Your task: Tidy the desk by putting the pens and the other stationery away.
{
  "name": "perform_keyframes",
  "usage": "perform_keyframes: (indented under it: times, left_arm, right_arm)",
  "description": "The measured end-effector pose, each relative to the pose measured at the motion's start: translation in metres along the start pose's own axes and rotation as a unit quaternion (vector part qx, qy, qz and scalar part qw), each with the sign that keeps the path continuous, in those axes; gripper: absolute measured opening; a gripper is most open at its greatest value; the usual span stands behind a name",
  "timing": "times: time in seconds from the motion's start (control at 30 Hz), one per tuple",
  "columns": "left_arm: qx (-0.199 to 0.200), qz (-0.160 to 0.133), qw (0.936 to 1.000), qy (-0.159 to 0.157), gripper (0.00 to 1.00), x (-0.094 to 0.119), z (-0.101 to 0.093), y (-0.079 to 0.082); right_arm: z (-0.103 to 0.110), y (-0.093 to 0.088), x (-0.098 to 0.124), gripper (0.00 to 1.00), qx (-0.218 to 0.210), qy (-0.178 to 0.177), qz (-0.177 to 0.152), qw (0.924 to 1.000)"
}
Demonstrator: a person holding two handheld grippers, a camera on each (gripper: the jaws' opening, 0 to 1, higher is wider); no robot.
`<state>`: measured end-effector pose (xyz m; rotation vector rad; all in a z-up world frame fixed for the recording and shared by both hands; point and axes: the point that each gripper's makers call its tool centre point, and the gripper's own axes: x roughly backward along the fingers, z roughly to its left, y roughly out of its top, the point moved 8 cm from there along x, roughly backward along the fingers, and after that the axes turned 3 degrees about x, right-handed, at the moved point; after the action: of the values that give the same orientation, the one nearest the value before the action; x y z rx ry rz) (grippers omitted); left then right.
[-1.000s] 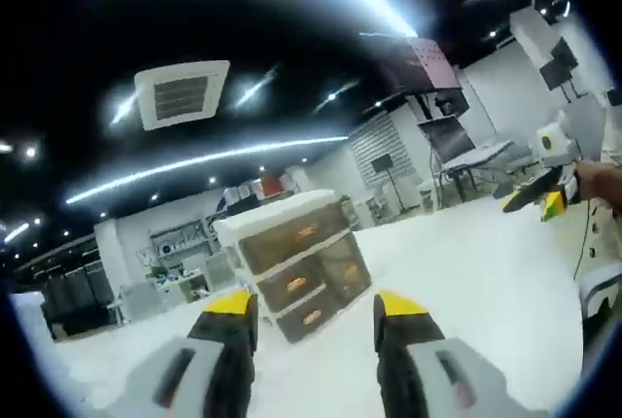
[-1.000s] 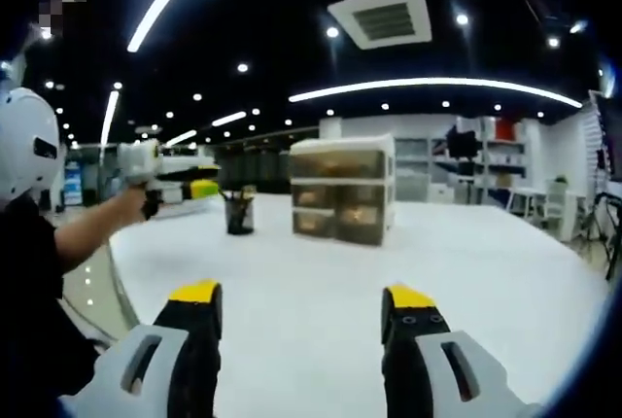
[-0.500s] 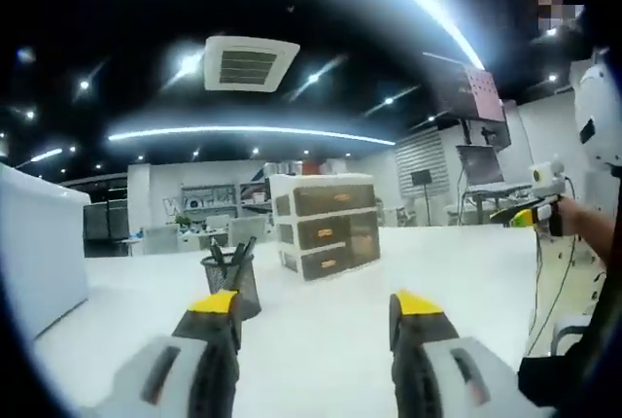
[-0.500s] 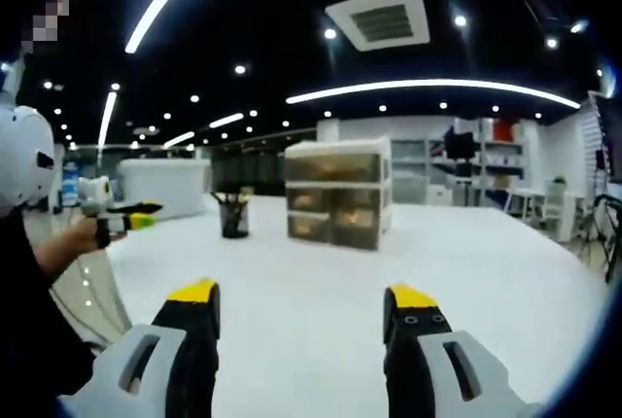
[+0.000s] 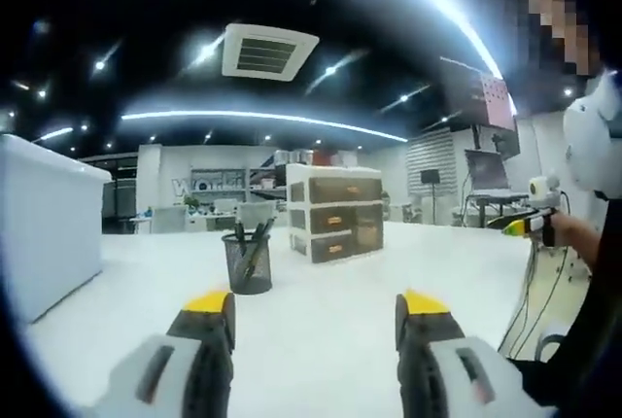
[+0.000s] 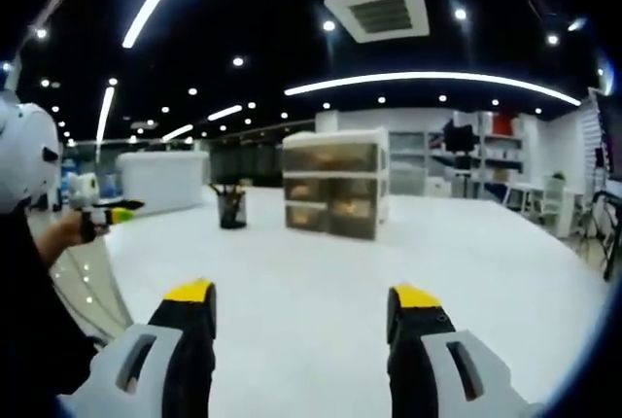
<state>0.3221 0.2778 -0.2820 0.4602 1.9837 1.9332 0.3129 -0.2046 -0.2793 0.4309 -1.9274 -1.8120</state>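
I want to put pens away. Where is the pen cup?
In the left gripper view the pen cup stands on the white desk, left of the drawer box. In the right gripper view it is also left of the drawers, far back.

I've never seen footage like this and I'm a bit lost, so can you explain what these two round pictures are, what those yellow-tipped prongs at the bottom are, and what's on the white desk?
A person holds a two-jaw gripper in each hand, and a fisheye camera rides on each one, which gives the round look. The yellow-tipped prongs are jaws. In the left gripper view you see the left gripper, open and holding nothing. In the right gripper view, the right gripper is likewise open and empty. Each view also catches the other gripper at its edge, in the person's hand. On the white desk stand a black mesh pen cup with pens in it, and beside it, apart, a drawer unit of small drawers.
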Motion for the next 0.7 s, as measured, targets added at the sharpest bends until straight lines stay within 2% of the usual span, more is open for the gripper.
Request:
perform_keyframes:
  times: [0.17, 0.37, 0.53, 0.7]
  left_arm:
    - [0.016, 0.000, 0.9998, -0.009, 0.69, 0.001, -0.002, 0.002]
    - [0.010, 0.004, 0.9999, -0.013, 0.71, 0.000, -0.006, 0.007]
    - [0.004, 0.017, 0.9998, -0.014, 0.73, 0.001, -0.006, 0.012]
    - [0.015, 0.028, 0.9994, -0.014, 0.75, 0.006, -0.006, 0.014]
  right_arm:
    - [-0.002, 0.001, 0.004, 0.69, 0.001, -0.003, 0.001, 1.0000]
    - [-0.007, 0.004, 0.012, 0.70, 0.002, -0.011, 0.004, 0.9999]
    - [-0.011, 0.007, 0.018, 0.71, 0.001, -0.014, 0.009, 0.9999]
    - [-0.014, 0.012, 0.022, 0.72, -0.003, -0.013, 0.010, 0.9999]
